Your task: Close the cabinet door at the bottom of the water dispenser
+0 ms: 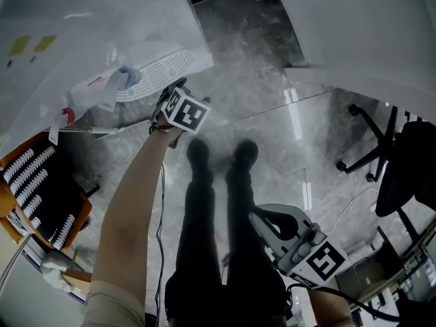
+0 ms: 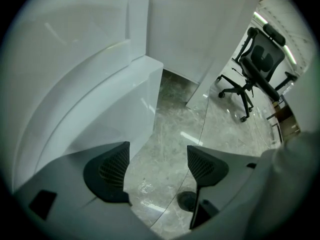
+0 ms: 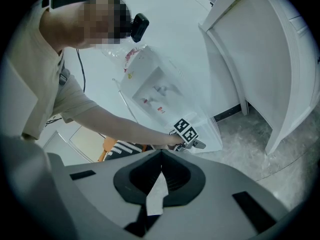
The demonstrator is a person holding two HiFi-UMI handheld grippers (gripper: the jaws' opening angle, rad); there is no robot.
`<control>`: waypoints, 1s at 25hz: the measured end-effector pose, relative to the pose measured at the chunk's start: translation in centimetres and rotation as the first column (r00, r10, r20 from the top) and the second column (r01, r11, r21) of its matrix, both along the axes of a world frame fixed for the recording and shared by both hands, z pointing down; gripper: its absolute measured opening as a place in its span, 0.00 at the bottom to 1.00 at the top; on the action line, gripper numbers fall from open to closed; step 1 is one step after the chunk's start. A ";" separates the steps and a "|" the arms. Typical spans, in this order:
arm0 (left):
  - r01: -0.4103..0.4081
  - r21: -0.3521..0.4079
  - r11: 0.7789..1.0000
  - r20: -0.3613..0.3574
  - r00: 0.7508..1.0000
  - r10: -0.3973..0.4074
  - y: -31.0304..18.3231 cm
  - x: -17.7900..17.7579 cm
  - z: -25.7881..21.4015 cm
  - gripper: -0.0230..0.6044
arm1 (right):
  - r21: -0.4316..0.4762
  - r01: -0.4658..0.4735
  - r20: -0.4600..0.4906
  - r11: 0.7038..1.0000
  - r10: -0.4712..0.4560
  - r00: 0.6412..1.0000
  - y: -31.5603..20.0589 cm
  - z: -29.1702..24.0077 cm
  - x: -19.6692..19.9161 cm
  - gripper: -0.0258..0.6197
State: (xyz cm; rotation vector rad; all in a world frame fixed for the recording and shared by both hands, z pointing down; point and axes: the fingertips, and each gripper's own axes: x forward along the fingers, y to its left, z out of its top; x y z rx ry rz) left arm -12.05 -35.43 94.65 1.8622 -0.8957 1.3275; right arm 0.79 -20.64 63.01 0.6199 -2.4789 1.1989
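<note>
The left gripper [image 2: 157, 171], fingers spread and empty, hangs low at the base of the dispenser [image 3: 155, 91], with the white door [image 2: 127, 104] just beside one finger. The door looks nearly shut, so a last push probably remains. The cabinet's inside is hidden. The right gripper [image 3: 160, 166] hangs back, fingers pressed together.

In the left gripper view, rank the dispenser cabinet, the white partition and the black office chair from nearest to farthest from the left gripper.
From the left gripper:
1. The dispenser cabinet, beside the left jaw.
2. The white partition, ahead across the floor.
3. The black office chair, far upper right.
</note>
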 end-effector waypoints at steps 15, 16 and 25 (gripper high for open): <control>0.009 0.025 1.000 0.005 1.000 -0.009 -1.8 0.6 -0.3 0.56 | -0.026 -0.010 0.007 1.000 0.010 1.000 0.4 0.3 1.3 0.05; 0.006 0.020 1.000 0.004 1.000 -0.006 -1.5 0.7 -0.3 0.56 | -0.022 -0.009 0.005 1.000 0.009 1.000 0.4 0.3 1.4 0.05; -0.060 -0.046 0.997 -0.033 0.998 0.059 3.1 2.0 -2.0 0.56 | -0.022 -0.018 -0.028 1.000 0.017 0.999 0.2 0.0 1.9 0.05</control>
